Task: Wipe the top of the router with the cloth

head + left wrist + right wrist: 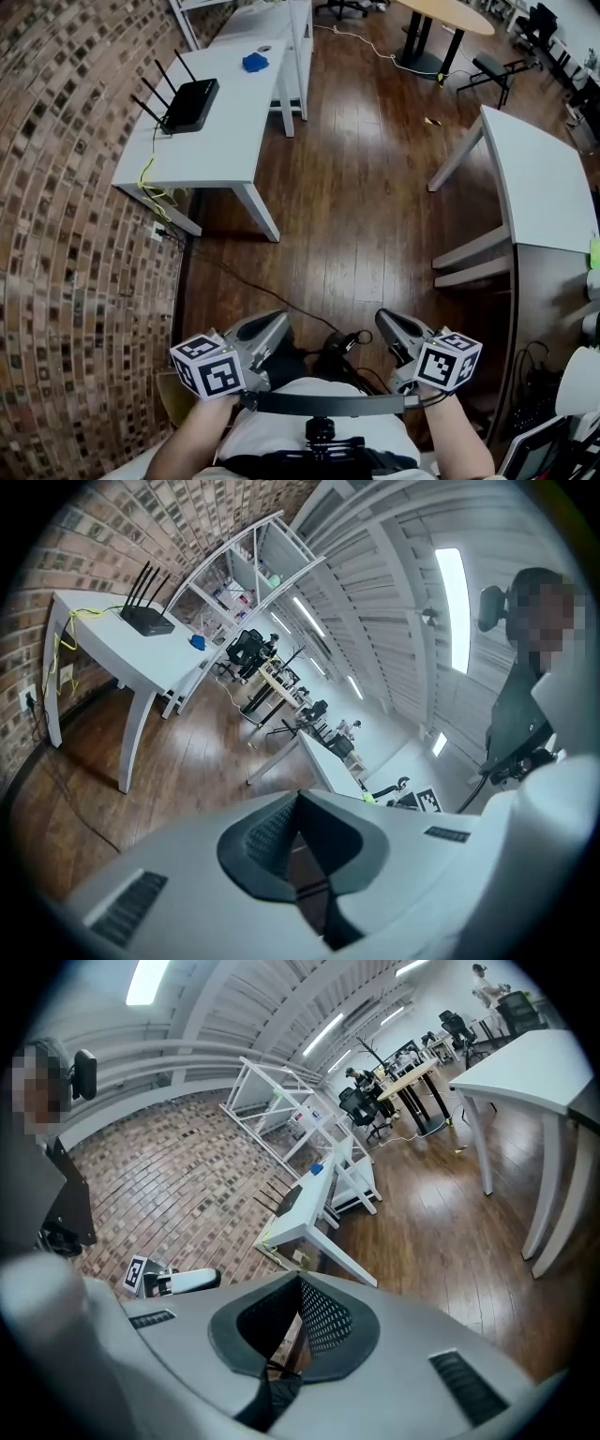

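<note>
A black router (190,105) with several antennas sits on a white table (202,155) against the brick wall at the upper left. A blue cloth (255,63) lies on the same table, beyond the router. My left gripper (278,322) and right gripper (382,319) are held close to my body at the bottom, far from the table. Both are shut with nothing between the jaws. In the left gripper view the router (148,622) and cloth (197,641) show far off past the shut left gripper (298,796). The right gripper (300,1279) points towards the router (293,1197).
Dark wooden floor lies between me and the table. A second white table (539,187) stands at the right and a round wooden one (450,14) at the back. A yellow cable (145,173) hangs off the router table, and a black cable (234,272) runs over the floor.
</note>
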Tool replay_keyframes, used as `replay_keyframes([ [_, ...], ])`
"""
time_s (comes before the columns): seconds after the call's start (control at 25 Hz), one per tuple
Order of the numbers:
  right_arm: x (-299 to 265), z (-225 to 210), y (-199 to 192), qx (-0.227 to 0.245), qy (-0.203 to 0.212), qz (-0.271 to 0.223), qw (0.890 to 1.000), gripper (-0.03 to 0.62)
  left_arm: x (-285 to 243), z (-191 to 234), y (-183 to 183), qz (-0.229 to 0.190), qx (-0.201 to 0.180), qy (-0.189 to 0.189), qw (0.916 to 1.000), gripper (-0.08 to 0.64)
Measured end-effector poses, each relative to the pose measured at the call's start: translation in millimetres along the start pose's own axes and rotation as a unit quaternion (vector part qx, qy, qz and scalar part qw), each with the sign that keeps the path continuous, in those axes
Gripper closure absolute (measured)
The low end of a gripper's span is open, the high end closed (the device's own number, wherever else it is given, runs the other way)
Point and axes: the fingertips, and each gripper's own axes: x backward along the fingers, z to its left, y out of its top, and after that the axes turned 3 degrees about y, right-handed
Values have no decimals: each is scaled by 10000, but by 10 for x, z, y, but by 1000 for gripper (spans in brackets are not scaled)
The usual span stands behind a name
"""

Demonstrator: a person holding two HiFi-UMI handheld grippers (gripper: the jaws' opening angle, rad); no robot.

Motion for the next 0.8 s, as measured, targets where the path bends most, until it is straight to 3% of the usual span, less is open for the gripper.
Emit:
replay_keyframes([
  [0.28, -522, 236, 96, -40, -251, -89, 9996, 584, 299, 519, 356, 40, 126, -98, 9999, 549],
  [0.6, -994, 490, 237, -91, -558, -511, 9971, 584, 686, 1152, 759, 252, -67, -150, 9995, 549],
  [0.8, -996, 466, 243, -204, -785, -736, 9940, 583, 677, 1245, 861, 375, -101, -289, 9988, 549],
])
